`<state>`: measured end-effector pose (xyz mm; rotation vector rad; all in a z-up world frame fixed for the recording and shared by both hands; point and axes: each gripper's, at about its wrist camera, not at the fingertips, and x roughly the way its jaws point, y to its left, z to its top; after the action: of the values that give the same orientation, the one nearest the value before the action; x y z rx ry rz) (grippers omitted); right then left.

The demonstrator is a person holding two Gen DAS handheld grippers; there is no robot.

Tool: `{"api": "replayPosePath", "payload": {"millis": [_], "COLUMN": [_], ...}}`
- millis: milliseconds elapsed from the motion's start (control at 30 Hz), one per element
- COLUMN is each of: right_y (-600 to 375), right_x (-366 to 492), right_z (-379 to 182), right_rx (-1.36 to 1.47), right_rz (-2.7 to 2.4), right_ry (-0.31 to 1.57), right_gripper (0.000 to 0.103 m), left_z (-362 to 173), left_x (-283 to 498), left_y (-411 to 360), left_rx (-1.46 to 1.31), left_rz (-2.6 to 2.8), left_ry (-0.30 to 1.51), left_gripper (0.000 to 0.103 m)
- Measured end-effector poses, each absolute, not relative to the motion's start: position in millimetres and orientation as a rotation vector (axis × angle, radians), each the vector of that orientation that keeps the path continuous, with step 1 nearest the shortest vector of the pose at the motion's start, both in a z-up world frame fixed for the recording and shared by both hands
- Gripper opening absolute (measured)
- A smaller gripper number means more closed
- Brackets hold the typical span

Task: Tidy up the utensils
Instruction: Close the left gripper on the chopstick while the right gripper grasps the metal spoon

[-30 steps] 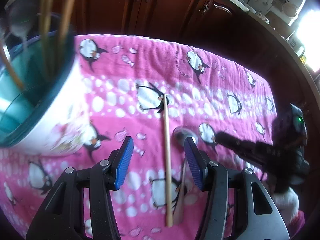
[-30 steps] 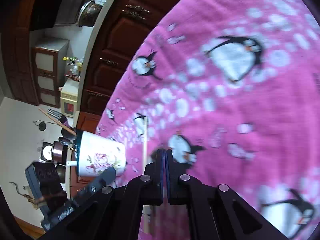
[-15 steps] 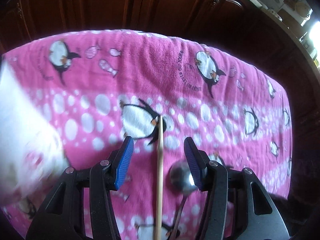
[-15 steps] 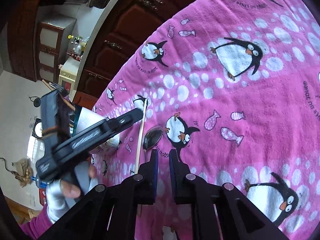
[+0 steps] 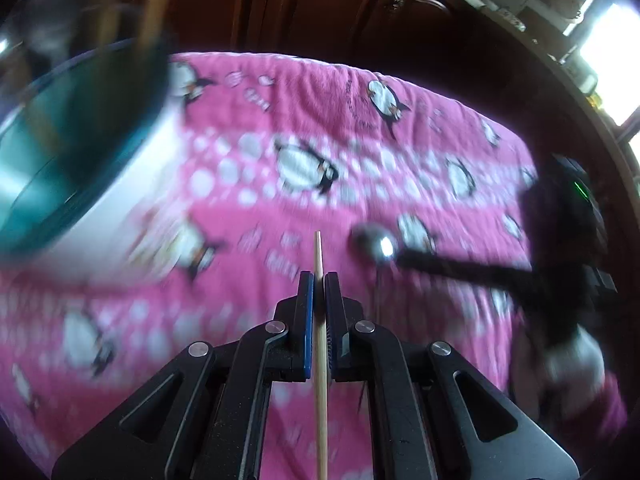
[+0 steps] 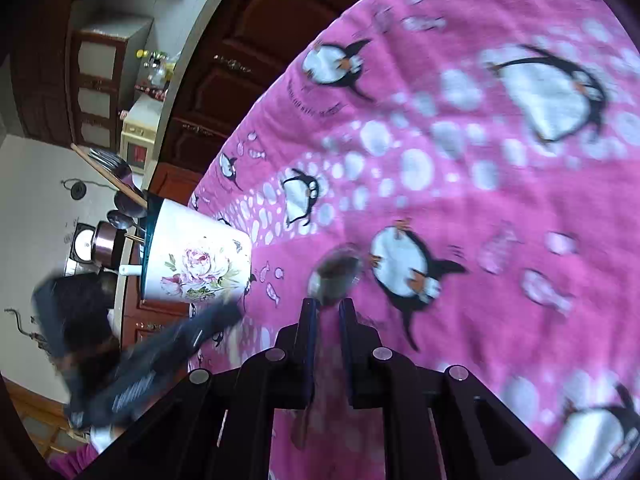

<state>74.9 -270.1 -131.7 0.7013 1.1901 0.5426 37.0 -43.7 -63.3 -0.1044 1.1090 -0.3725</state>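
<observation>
A pink towel (image 5: 280, 216) printed with penguins, white dots and small fish covers the work surface. Behind it stand dark wooden cabinets (image 5: 320, 4) with ornate metal handles. In the right wrist view, a cream microwave (image 6: 138, 142) and a copper-coloured pot (image 6: 105, 242) stand further off.

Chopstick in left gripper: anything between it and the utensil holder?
Nothing visible. The left gripper is closing on the chopstick; the utensil holder stands up-left of it with only bare pink towel between. The spoon and right gripper lie on the other side. The holder already contains utensils.
</observation>
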Motion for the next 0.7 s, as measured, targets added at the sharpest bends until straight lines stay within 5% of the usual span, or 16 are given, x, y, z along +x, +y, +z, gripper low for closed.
{"api": "replayPosePath", "payload": {"millis": [300, 367, 400, 433, 700], "right_y": [-201.7, -204.5, -205.9, -209.8, -182.8], "right_x": [107.7, 100.4, 96.4, 91.1, 67.5], "right_z": [-93.4, -85.6, -85.4, -87.2, -111.0], "right_rx": [0.594, 0.538, 0.516, 0.481, 0.124], "right_rz": [0.636, 0.603, 0.580, 0.550, 0.336], "right_ry": [1.164, 1.151, 1.153, 1.165, 1.211], "right_gripper": [0.011, 0.020, 0.036, 0.040, 0.040], "left_z": [-44.4, -40.1, -39.7, -40.9, -46.3], "left_x": [-7.9, -10.3, -10.5, -10.0, -4.2], "left_y": [17.5, 23.9, 26.4, 26.9, 11.5], "left_rx": [-0.173, -0.178, -0.179, -0.185, -0.202], "left_rz": [-0.304, -0.298, -0.300, -0.303, -0.327], "left_ry": [1.078, 1.057, 1.052, 1.052, 1.061], "left_gripper": [0.005, 0.005, 0.005, 0.005, 0.004]}}
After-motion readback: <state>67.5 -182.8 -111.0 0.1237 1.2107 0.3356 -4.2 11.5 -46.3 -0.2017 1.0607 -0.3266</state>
